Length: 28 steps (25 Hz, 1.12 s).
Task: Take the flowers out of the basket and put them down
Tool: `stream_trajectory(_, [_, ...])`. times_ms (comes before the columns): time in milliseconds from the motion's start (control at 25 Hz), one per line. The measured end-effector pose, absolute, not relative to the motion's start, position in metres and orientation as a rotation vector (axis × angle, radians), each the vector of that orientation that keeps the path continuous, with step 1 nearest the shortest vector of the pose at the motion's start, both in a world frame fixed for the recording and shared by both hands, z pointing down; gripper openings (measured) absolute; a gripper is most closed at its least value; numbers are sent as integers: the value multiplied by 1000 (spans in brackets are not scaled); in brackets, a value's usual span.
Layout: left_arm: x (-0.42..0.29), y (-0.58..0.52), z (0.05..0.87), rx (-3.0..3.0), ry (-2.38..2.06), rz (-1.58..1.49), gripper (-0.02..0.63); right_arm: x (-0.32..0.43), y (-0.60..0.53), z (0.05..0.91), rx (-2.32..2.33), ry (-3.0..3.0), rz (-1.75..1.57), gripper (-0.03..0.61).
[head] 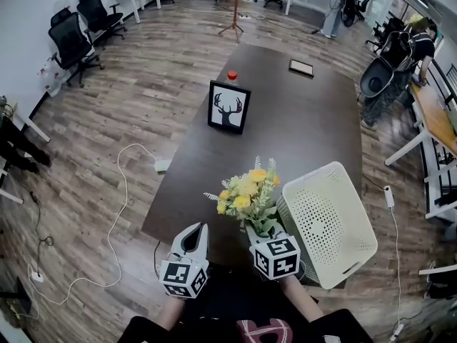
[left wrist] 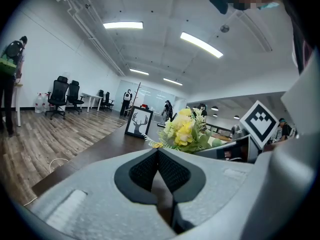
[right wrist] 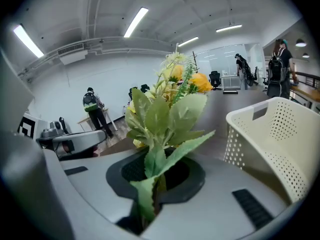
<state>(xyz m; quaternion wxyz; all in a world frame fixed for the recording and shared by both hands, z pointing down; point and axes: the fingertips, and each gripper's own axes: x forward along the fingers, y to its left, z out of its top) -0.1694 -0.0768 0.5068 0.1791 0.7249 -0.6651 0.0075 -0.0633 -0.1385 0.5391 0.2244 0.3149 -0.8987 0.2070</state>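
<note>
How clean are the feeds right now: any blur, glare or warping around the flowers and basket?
Head view: evenly lit, flowers and basket sharp, floor bowed by the wide lens. Right gripper view: leaves nearest the jaws soft, corners dark. Left gripper view: its own jaws blurred close up, ceiling lights bright but no glare on the flowers.

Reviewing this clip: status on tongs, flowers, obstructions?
Right tongs shut on flowers, out of basket, upright beside it. Left tongs shut, empty. Deer picture farther up table.
</note>
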Motion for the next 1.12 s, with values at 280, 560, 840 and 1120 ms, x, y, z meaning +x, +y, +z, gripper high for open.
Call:
stream_trajectory(280, [-180, -78, 507, 2035, -1882, 18, 7, -78, -134, 564, 802, -2437, 577, 52])
stream_trajectory(560, [-188, -84, 510, 2033, -1874, 24, 7, -97, -125, 580, 696, -2447, 623, 54])
stream_trajectory(840, [-199, -89, 512, 2036, -1860, 34, 8, -111, -127, 597, 660, -2422, 625, 55])
stream_trajectory(1120, [-207, -95, 513, 2048, -1829, 41, 7, -122, -128, 613, 620, -2400, 643, 58])
